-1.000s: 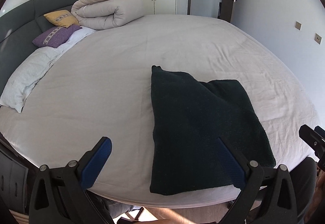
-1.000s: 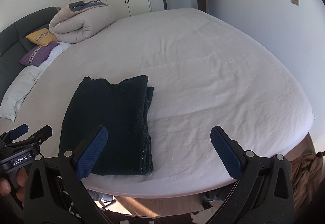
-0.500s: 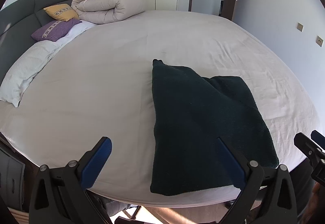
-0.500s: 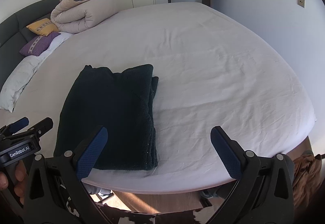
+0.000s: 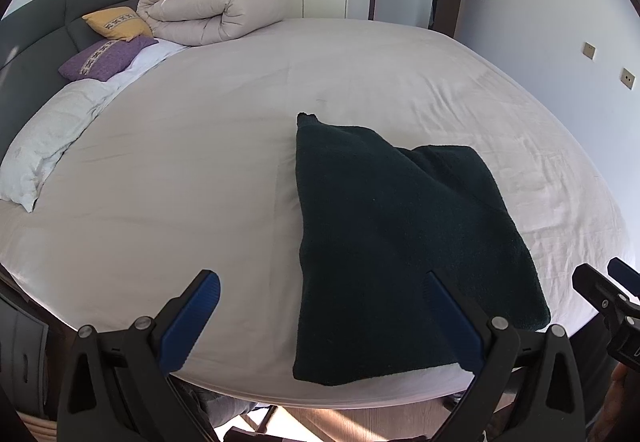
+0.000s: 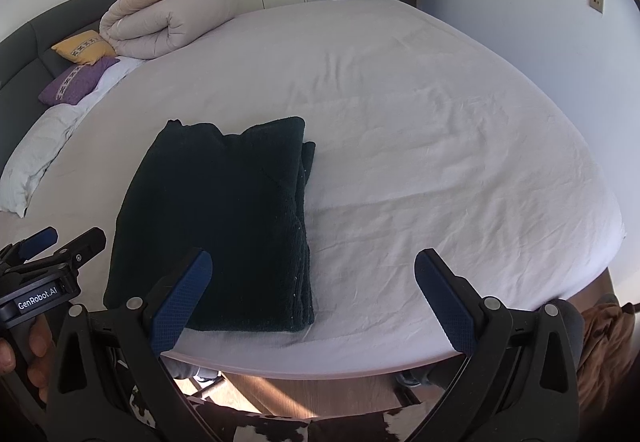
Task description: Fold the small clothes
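A dark green knitted garment [image 5: 400,234] lies folded in a thick rectangle near the front edge of the bed; it also shows in the right wrist view [image 6: 224,217]. My left gripper [image 5: 320,318] is open and empty, held above the bed's front edge, its right finger over the garment's near part. My right gripper [image 6: 312,298] is open and empty, held just right of the garment's near right corner. Neither gripper touches the garment. The right gripper also shows at the right edge of the left wrist view [image 5: 604,294], and the left gripper at the left edge of the right wrist view [image 6: 48,258].
The bed [image 6: 440,129] has a pale wrinkled sheet. A rolled beige duvet [image 5: 212,13], a yellow cushion [image 5: 116,23], a purple cushion [image 5: 106,55] and a white pillow [image 5: 44,145] lie by the dark headboard. Wardrobes and a door stand behind. A brown cloth [image 6: 604,342] lies off the bed's right corner.
Both grippers have drifted slightly and tilted, so the garment sits a little higher in both views. The garment has not moved. Both grippers stay open.
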A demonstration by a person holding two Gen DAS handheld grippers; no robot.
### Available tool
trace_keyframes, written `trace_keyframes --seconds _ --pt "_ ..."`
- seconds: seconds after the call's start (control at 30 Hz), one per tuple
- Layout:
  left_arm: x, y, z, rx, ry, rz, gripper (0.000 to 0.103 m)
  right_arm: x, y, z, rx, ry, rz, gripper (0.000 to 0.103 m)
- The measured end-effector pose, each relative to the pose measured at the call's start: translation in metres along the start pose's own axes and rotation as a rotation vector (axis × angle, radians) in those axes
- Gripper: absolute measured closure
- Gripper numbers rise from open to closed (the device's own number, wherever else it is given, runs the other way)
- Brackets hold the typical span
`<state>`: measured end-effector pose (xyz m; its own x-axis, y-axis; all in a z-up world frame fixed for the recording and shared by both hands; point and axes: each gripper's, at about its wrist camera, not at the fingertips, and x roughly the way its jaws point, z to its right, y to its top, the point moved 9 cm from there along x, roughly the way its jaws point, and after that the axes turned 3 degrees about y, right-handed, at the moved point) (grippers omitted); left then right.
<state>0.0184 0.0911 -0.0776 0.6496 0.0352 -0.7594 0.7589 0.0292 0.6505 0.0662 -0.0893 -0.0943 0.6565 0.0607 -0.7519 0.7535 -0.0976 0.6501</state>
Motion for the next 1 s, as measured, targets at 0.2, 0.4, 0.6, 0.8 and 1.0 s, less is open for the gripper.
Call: trace_keyframes --seconds 0.2,0.4,0.6,0.8,1.0 --pt "0.0011 -0.0013 0.0008 0.000 0.000 -0.002 0.000 0.0010 -0.0018 -0.0011 0.002 -0.001 -0.002 0.000" --pt "0.0022 -0.0028 0.0023 -0.001 -0.001 -0.006 0.000 0.0038 -0.0060 -0.0027 0.008 -0.002 -0.011 0.000" --pt "0.0024 -0.0037 0.0030 0.001 -0.001 -0.008 0.000 0.0066 -0.0079 -0.0022 0.013 -0.002 -0.018 0.000" --pt "0.0029 -0.0044 0.0036 0.001 -0.001 -0.009 0.000 0.0086 -0.0085 -0.0016 0.015 -0.003 -0.022 0.000" --pt "0.0029 -0.0046 0.0037 0.001 0.001 -0.009 0.000 0.0089 -0.0089 -0.0015 0.015 -0.003 -0.022 0.000"
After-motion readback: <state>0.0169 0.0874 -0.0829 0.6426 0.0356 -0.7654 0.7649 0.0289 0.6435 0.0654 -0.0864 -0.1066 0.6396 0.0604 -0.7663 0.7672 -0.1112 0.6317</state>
